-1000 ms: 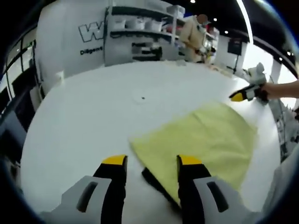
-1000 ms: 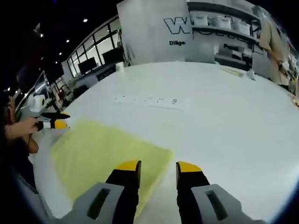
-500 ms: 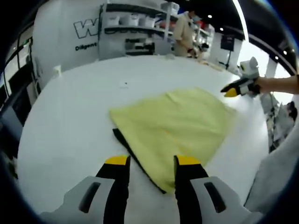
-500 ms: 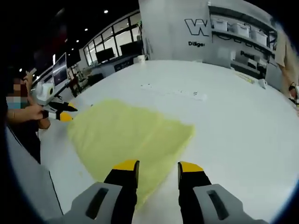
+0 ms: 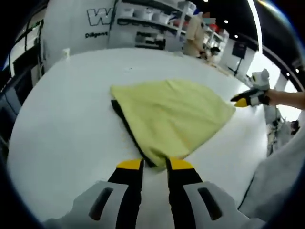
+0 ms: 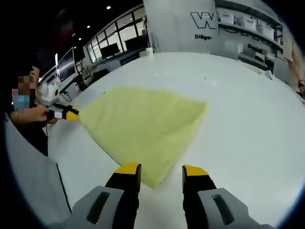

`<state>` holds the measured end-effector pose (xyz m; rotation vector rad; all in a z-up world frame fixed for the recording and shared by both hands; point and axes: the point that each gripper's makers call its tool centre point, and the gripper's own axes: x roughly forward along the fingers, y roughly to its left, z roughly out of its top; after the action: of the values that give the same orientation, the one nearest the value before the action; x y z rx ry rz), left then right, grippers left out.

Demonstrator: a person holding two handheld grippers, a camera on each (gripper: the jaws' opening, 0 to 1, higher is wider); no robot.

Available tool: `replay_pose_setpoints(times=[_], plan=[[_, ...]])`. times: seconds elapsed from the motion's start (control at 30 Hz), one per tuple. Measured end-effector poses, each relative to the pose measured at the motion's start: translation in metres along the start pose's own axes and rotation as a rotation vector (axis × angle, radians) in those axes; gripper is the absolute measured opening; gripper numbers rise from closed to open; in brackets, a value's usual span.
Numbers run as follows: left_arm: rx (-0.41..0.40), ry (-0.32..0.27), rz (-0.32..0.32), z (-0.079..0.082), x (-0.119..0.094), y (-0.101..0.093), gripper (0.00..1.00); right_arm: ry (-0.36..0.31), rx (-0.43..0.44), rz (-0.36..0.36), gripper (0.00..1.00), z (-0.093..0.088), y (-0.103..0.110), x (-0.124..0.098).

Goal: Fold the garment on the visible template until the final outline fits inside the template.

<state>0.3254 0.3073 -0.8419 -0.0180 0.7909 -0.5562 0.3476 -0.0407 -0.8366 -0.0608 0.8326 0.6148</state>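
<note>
Yellow garment [image 5: 171,117] is laid flat on the white counter [image 5: 62,129], soft matte cloth folded to a rough wedge; a dark template [image 5: 125,125] edge is exposed along its left side. Left gripper [image 5: 154,164] fingers [image 5: 130,165] are nearly closed at the garment's near corner; whether cloth is pinched cannot be told. Right gripper [image 6: 161,170] fingers are parted, just short of the garment's [image 6: 145,124] near edge. Wide bare counter is seen around the garment.

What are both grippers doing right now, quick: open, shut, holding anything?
Left gripper: nearly shut at the near corner of the yellow garment; grip cannot be told.
Right gripper: open, holding nothing, at the garment's near corner.
</note>
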Motion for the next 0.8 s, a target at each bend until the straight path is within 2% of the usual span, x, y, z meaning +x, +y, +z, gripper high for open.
replay_pose_setpoints(times=[0.17, 0.3, 0.43, 0.53, 0.63, 0.7, 0.73, 0.77, 0.8], plan=[[-0.012, 0.006, -0.015, -0.001, 0.002, -0.006, 0.07, 0.013, 0.023, 0.015, 0.29, -0.012, 0.009, 0.000], [-0.032, 0.035, -0.026, -0.007, 0.004, -0.005, 0.02, 0.028, 0.029, -0.008, 0.34, -0.020, 0.004, 0.001], [-0.028, 0.044, -0.035, -0.009, 0.004, -0.002, 0.01, 0.039, 0.043, 0.000, 0.22, -0.022, 0.006, -0.002], [0.011, 0.044, -0.045, -0.008, 0.003, -0.003, 0.00, 0.049, 0.021, -0.016, 0.24, -0.024, 0.005, -0.002], [0.063, 0.052, -0.065, -0.007, 0.001, -0.002, 0.00, 0.047, -0.005, -0.011, 0.18, -0.024, 0.006, -0.001], [0.085, 0.057, -0.074, -0.006, 0.000, -0.003, 0.00, 0.046, -0.008, -0.006, 0.18, -0.023, 0.005, -0.001], [0.115, 0.065, -0.083, -0.006, -0.001, -0.002, 0.00, 0.045, -0.010, 0.000, 0.18, -0.022, 0.006, 0.000], [0.200, 0.082, -0.088, 0.000, -0.008, -0.001, 0.00, 0.047, -0.025, 0.011, 0.18, -0.020, 0.009, 0.002], [0.224, 0.085, -0.089, 0.000, -0.009, 0.002, 0.00, 0.047, -0.030, 0.013, 0.18, -0.019, 0.010, 0.002]])
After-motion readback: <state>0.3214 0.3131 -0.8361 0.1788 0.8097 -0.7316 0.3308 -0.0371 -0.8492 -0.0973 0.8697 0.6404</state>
